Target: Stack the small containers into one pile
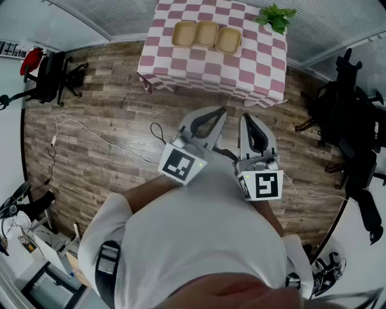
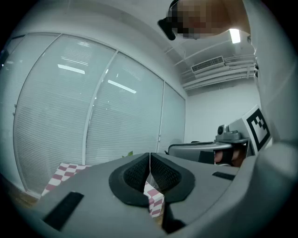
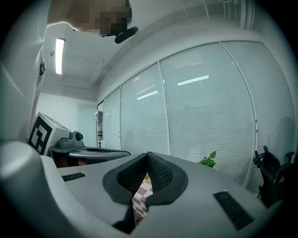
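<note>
Three small containers (image 1: 206, 34) sit side by side in a row on the far part of the desk (image 1: 211, 69), which is covered by a pink-and-white checked cloth. They touch or nearly touch and none is stacked yet. They look like shallow, tan, rounded-square trays, probably light and thin-walled. A pinch on one rim should lift each, though too hard a squeeze might flex the wall, and a nudge may slide them on the cloth. A potted plant (image 1: 276, 17) stands at the desk's right corner, apart from the row. The left gripper (image 1: 219, 111) and the right gripper (image 1: 246, 117) are held close to the person's body over the wooden floor (image 1: 102, 121), well short of the desk. Each has its fingers clenched together with nothing between them. Both gripper views tilt up toward a glass wall with blinds and show only a sliver of checked cloth past the fingers, so the containers are missing there. Their depth, material and whether they nest cannot be told from the head view, which also crops the desk's far edge.
</note>
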